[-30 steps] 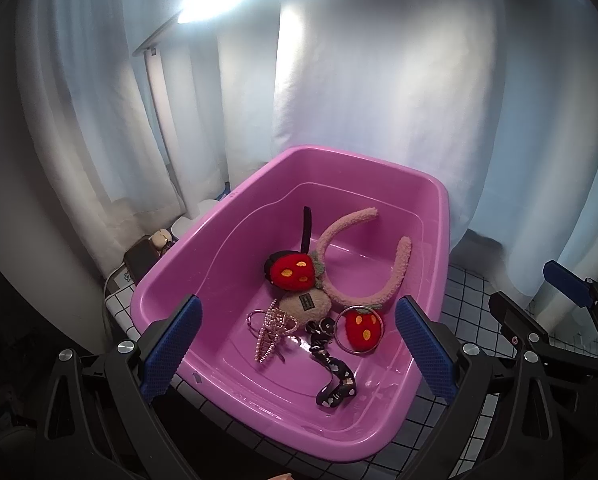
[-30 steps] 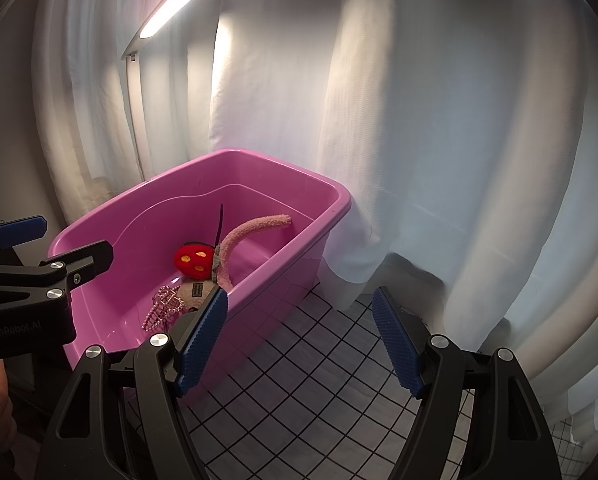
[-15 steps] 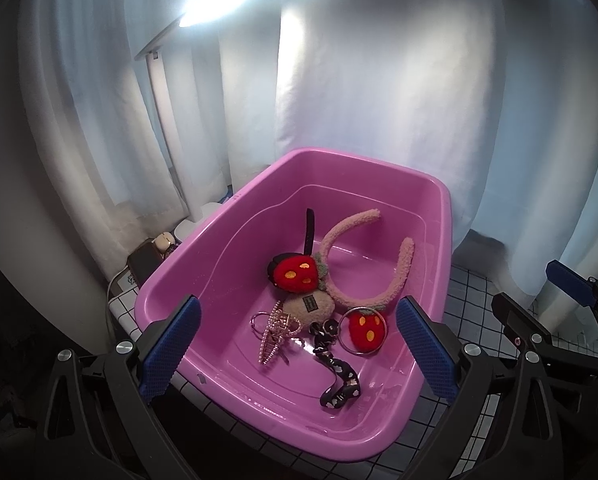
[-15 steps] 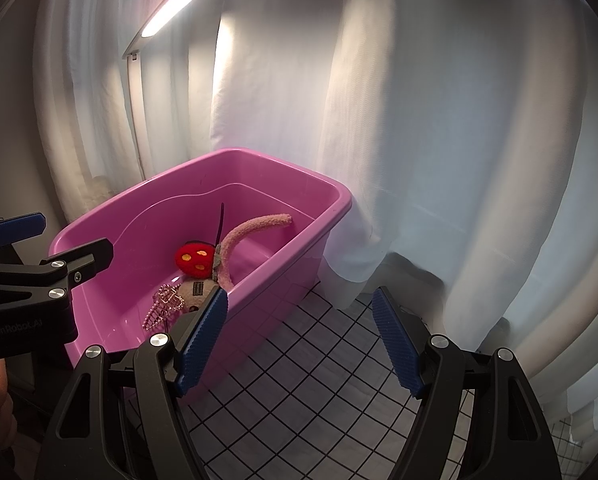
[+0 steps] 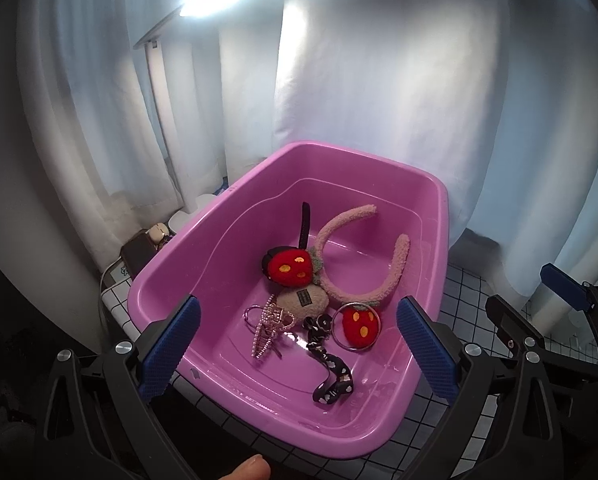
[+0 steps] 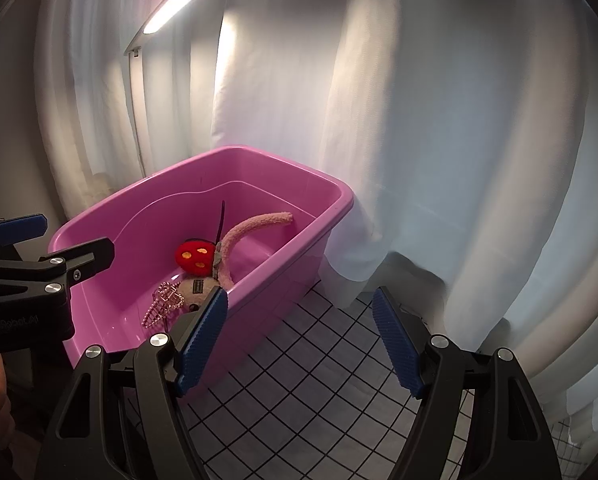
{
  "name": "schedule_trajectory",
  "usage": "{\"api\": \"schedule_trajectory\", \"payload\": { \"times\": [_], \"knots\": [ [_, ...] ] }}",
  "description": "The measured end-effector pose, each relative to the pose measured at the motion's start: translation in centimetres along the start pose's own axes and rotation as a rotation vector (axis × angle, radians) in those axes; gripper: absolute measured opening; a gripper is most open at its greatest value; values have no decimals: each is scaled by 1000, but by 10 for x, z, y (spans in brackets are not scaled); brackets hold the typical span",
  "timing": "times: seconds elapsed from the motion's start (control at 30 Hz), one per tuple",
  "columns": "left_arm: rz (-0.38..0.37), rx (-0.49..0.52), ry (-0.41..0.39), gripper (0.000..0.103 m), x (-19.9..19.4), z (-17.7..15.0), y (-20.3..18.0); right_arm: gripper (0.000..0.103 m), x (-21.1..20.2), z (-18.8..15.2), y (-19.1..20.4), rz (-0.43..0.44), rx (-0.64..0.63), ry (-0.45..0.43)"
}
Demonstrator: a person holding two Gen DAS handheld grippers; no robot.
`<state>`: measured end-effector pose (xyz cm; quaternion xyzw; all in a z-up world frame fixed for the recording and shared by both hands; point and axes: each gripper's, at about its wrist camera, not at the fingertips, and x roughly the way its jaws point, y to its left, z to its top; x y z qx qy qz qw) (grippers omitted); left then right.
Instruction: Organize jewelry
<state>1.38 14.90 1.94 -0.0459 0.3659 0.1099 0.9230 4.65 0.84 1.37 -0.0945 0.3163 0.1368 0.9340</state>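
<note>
A pink plastic tub (image 5: 443, 216) (image 6: 339, 196) sits on a checked tabletop. Inside lie a fuzzy pink headband (image 5: 395, 268) (image 6: 255, 228), a red strawberry plush (image 5: 289, 266) (image 6: 195, 256), a beige plush piece (image 5: 303, 300), a pearl hair claw (image 5: 267, 326) (image 6: 163, 300), a ring with a small strawberry (image 5: 359, 326) and a black patterned strap (image 5: 331, 364). My left gripper (image 5: 297, 346) hangs open over the tub's near edge, holding nothing. To the tub's right, my right gripper (image 6: 299, 338) stands open and empty above the tabletop.
White curtains (image 6: 439, 120) close off the back and right. A lit lamp bar (image 6: 183, 4) on a thin stand rises behind the tub. A dark box with a small pale object (image 5: 139, 246) sits left of the tub. Checked tabletop (image 6: 319, 380) spreads right of it.
</note>
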Motion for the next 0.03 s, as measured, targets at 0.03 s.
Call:
{"api": "schedule_trajectory", "payload": {
  "times": [0.03],
  "knots": [
    [2, 0, -2, 97, 0, 0, 0, 72, 0, 0, 0, -1, 0, 0]
  ]
}}
